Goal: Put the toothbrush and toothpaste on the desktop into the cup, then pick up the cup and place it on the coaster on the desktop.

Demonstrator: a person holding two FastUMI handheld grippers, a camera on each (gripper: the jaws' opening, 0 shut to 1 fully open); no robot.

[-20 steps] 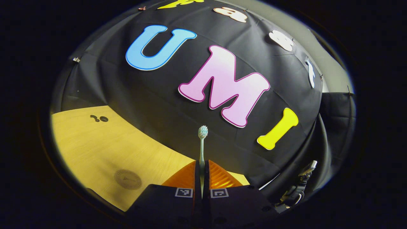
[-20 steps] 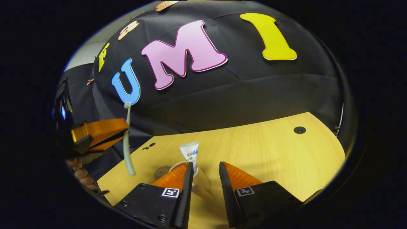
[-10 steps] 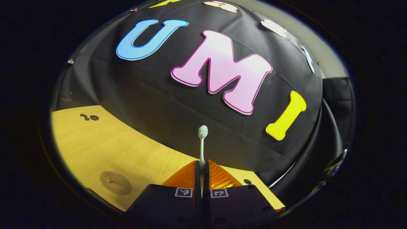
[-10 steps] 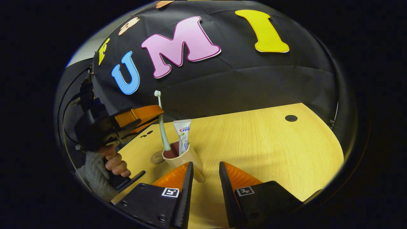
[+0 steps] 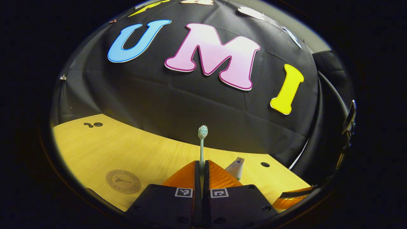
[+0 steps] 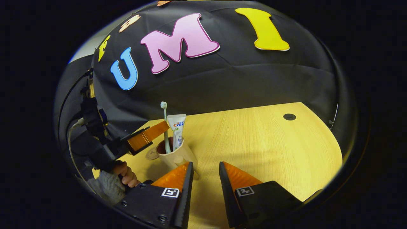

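A pale wooden surface [image 6: 260, 143] is seen, on which a cup [image 6: 176, 156] stands just beside a round coaster [image 5: 123, 181].

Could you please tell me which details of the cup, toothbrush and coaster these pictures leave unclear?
- Toothbrush lower end: right gripper view, hidden inside the cup.
- Whether the left gripper presses the handle: too small there; the left gripper view shows it shut on it.
- Coaster: right gripper view, mostly behind the cup and gripper.
- Cup base: hidden by the right gripper finger.
- Toothpaste: left gripper view, lower part behind the finger.
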